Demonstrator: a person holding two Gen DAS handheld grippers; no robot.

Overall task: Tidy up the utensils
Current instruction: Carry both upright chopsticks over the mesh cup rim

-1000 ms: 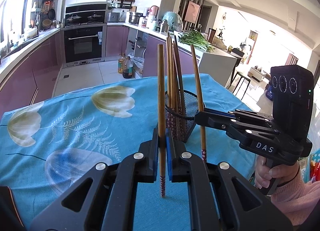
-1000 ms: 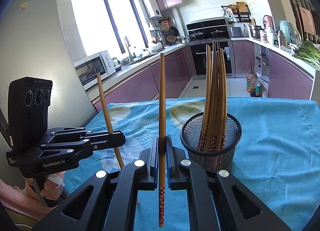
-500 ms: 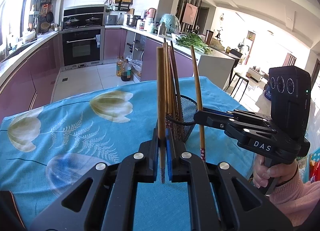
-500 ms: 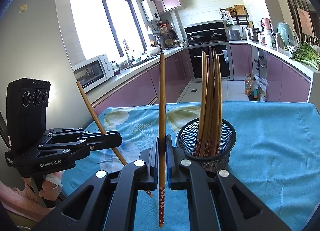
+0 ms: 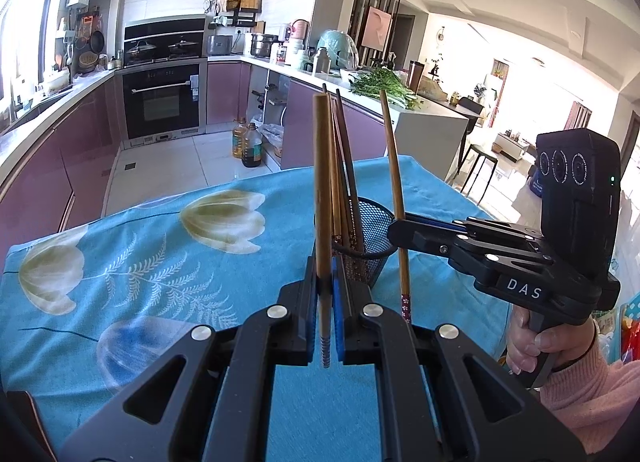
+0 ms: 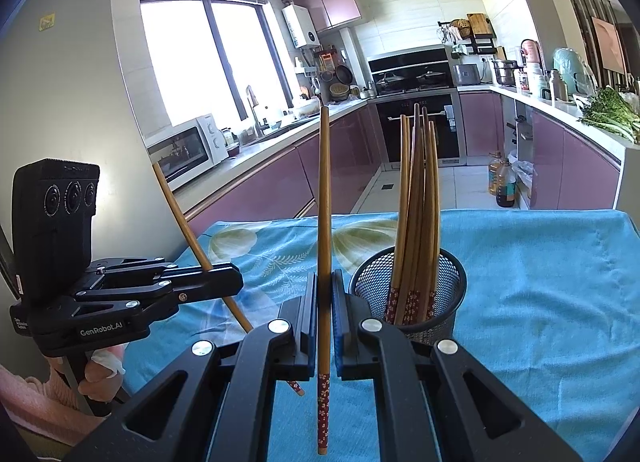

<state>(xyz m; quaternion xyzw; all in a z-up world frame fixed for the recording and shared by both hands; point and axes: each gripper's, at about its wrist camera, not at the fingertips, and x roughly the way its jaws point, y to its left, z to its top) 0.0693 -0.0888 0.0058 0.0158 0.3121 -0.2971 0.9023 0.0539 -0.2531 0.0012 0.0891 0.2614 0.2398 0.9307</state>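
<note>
A black mesh cup (image 6: pixel 412 294) stands on the blue tablecloth and holds several wooden chopsticks (image 6: pixel 418 198); it also shows in the left wrist view (image 5: pixel 370 238). My left gripper (image 5: pixel 325 282) is shut on one wooden chopstick (image 5: pixel 322 182), held upright just in front of the cup. From the right wrist view that gripper (image 6: pixel 236 280) holds its chopstick (image 6: pixel 188 230) tilted. My right gripper (image 6: pixel 324 302) is shut on another chopstick (image 6: pixel 325 202), held upright left of the cup; it shows in the left wrist view (image 5: pixel 394 228) with its chopstick (image 5: pixel 394 178) beside the cup.
The table is covered by a blue floral cloth (image 5: pixel 160 246). Behind it are purple kitchen cabinets, an oven (image 5: pixel 162 102), oil bottles on the floor (image 5: pixel 248 142) and a counter with greens (image 5: pixel 380 84). A microwave (image 6: pixel 188 148) stands on the left counter.
My left gripper has moved closer to the cup, so its chopstick now lines up in front of it and leans more in the right wrist view. My right gripper has kept hold of its chopstick.
</note>
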